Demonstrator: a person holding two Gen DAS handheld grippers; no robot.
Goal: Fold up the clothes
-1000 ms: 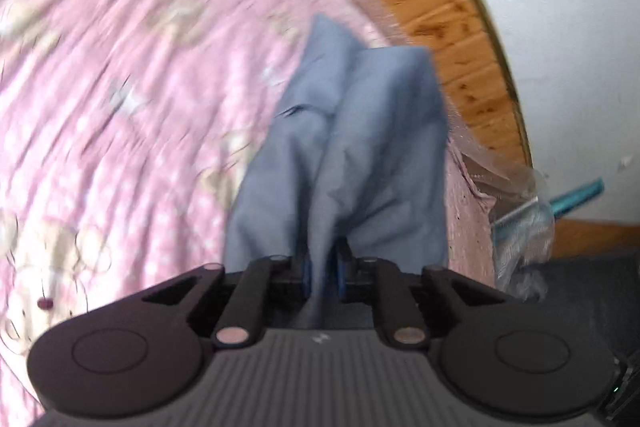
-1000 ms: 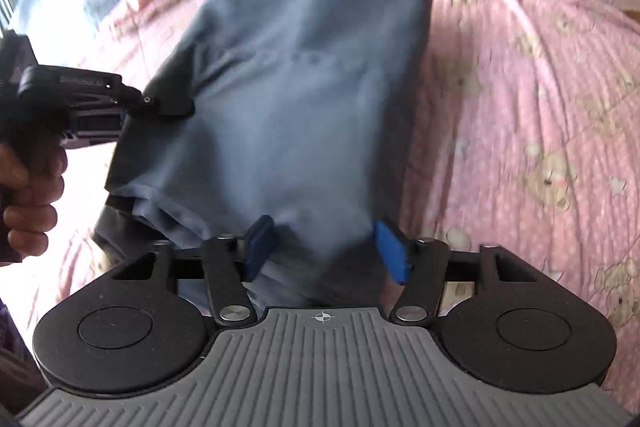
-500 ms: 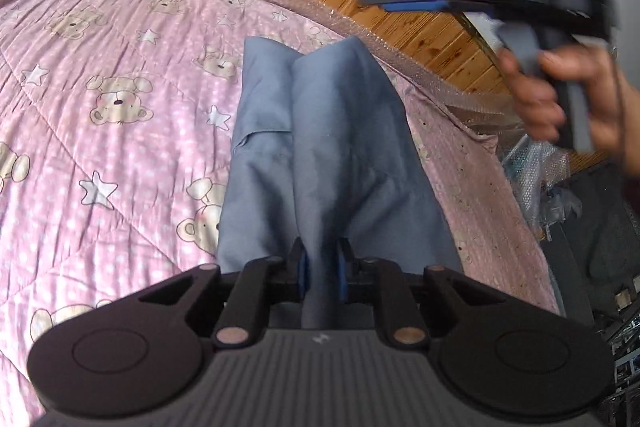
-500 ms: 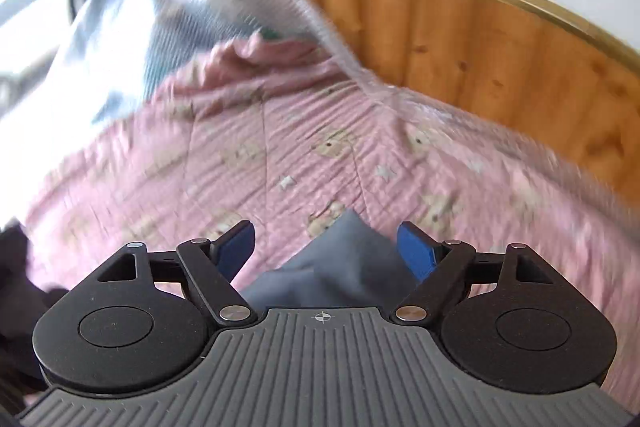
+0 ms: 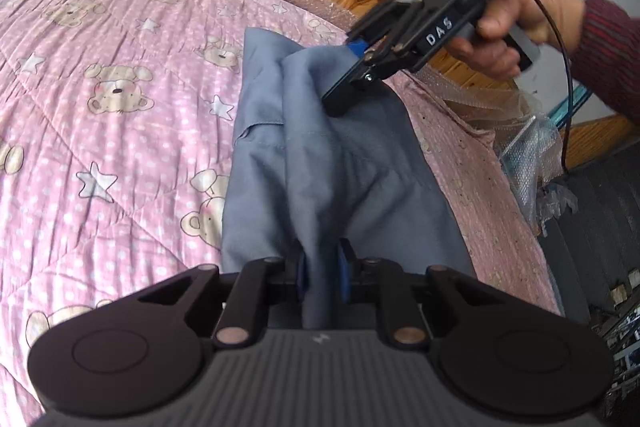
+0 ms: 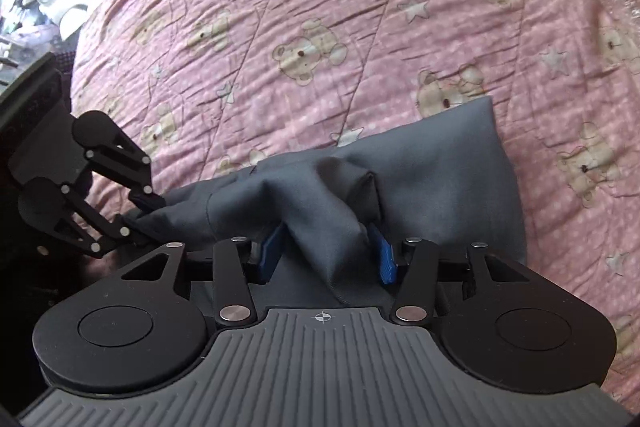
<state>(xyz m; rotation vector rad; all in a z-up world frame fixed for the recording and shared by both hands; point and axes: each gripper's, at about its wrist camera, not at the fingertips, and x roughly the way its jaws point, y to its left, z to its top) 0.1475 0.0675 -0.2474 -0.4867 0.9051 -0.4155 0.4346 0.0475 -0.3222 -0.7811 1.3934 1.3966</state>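
Garment [image 5: 332,163] lies lengthwise on quilt [image 5: 120,87], running away from my left gripper [image 5: 322,277], which pinches its near end. Right gripper [image 6: 326,253], jaws just narrowing, straddles far-end ridge, not yet clamped.

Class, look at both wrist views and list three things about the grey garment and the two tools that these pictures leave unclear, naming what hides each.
1. Left wrist view: the near end of the grey garment is hidden behind the left tool.
2. Left wrist view: the right tool covers the fabric it bites.
3. Right wrist view: whether the right tool's pads press the fold; its jaws have just been closing, cloth between them.
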